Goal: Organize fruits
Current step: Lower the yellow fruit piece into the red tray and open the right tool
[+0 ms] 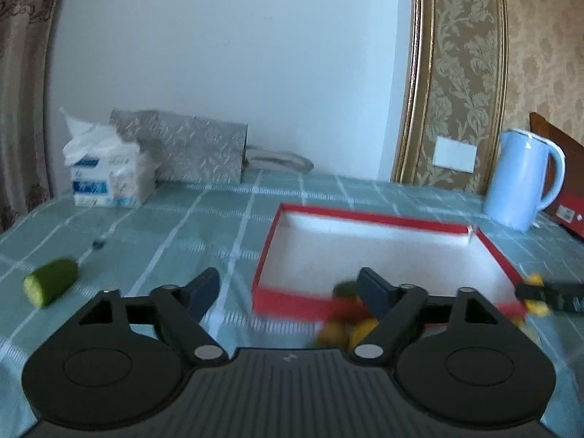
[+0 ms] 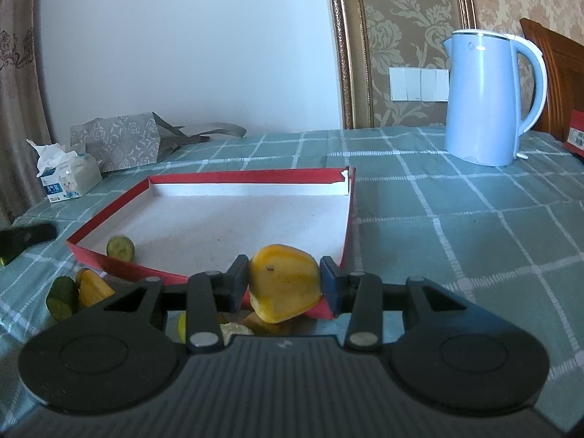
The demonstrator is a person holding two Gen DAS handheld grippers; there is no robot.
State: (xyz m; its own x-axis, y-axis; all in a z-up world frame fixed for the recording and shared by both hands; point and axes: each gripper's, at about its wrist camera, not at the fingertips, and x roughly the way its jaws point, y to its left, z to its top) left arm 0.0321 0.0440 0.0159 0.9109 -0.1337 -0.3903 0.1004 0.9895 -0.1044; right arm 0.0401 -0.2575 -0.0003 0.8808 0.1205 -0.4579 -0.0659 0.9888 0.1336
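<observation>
Right gripper clamped on yellow fruit by red tray (kettle behind); left gripper apart.

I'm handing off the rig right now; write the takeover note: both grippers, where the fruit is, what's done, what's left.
Left gripper: open, empty, over the green checked tablecloth.
Right gripper: shut on a yellow fruit chunk, at the near edge of the shallow red-rimmed white box.
Done: one green cucumber slice is in the box's near left corner.
Left: place the held chunk; then the green and yellow pieces in front of the box, and the cucumber stub lying apart on the cloth.
</observation>
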